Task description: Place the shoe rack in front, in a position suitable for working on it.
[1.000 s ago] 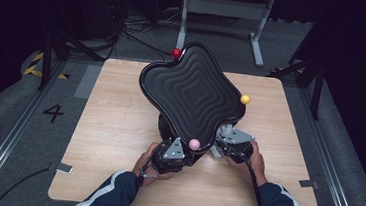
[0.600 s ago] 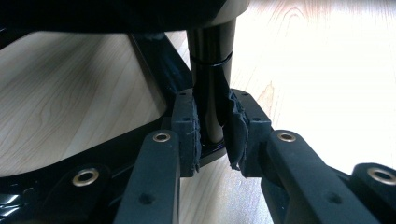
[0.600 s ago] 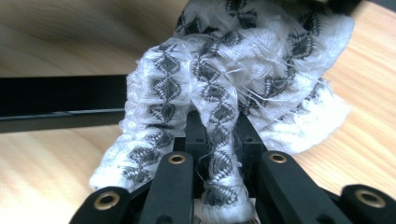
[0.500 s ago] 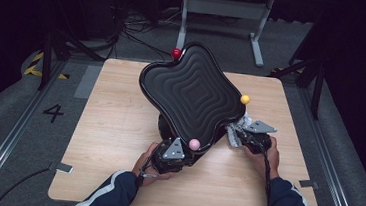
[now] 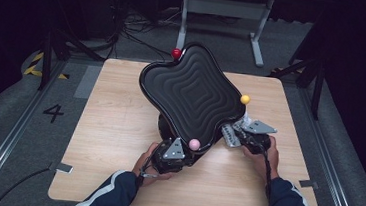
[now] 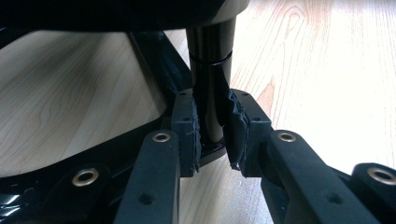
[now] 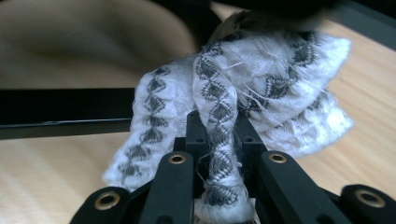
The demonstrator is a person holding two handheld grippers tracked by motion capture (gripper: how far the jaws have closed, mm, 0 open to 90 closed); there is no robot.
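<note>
Beside the table (image 5: 118, 127), floor marking (image 5: 53, 112) reads "4".

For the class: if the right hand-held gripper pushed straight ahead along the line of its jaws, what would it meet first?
Probably the black wavy tray. The right hand-held gripper, shut on a white patterned cloth, points at the tray's near edge; the cloth would touch first. Depth is unclear.

White grey-patterned cloth (image 7: 261, 93) bunched against tilted black wavy tray (image 5: 192, 91)
</note>
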